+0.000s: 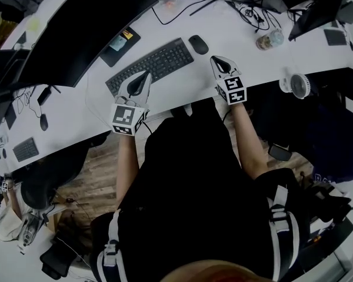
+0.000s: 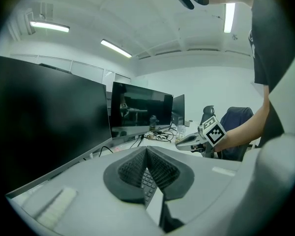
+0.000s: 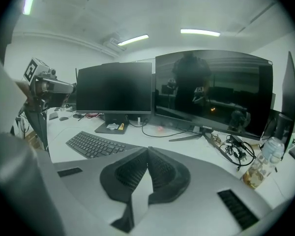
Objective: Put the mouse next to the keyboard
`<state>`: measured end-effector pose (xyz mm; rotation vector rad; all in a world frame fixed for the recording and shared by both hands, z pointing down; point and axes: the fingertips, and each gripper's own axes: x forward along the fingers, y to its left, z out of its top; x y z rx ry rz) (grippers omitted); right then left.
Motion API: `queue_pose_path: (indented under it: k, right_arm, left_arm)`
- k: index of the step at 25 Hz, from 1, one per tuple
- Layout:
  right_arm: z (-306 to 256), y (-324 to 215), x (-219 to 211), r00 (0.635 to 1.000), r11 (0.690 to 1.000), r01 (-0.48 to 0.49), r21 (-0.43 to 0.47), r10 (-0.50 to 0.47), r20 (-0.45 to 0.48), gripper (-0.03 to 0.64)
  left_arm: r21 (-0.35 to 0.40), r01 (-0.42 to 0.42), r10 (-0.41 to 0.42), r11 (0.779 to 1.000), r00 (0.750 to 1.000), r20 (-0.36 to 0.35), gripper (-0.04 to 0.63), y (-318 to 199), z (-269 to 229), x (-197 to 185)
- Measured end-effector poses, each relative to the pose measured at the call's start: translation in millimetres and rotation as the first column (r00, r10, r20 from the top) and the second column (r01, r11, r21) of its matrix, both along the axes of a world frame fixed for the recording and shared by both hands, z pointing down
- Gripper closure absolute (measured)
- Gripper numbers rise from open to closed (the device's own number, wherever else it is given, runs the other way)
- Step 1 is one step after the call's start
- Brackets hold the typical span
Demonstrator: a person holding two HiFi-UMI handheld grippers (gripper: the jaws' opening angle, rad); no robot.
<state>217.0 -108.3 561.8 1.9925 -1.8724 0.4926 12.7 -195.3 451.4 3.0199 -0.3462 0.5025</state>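
Note:
A black mouse [image 1: 198, 44] lies on the white desk [image 1: 182, 87] just right of the black keyboard [image 1: 150, 65], close beside its right end. My left gripper [image 1: 143, 77] is shut and empty, hovering over the keyboard's near edge. My right gripper [image 1: 216, 61] is shut and empty too, a little nearer than the mouse and to its right. In the left gripper view the shut pads [image 2: 155, 168] cover part of the keyboard [image 2: 147, 182]. The right gripper view shows the keyboard [image 3: 96, 144] left of its shut pads [image 3: 140, 171]; the mouse is hidden there.
Large dark monitors [image 1: 76, 34] stand behind the keyboard. A monitor base [image 1: 119, 43] carries small items. Cables [image 1: 247, 9] and a glass jar [image 1: 267, 40] sit at the back right. A small white fan [image 1: 299, 85] is at the desk's right edge. Another keyboard [image 1: 25, 149] and mouse [image 1: 43, 122] lie far left.

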Motion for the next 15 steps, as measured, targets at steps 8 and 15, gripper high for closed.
queue_pose_path:
  k: [8,15]
  right_arm:
    - [1,7,-5,1.000,1.000,-0.001,-0.009,0.001,0.006,0.614]
    - [-3,4,-20,0.999,0.999,0.041,0.020,-0.041,0.010,0.614]
  left_arm:
    - [0.003,-0.010,0.010,1.000,1.000,0.002,0.595,2,1,1]
    - [0.006,-0.009,0.009,1.000,1.000,0.005,0.595,3,2,-4]
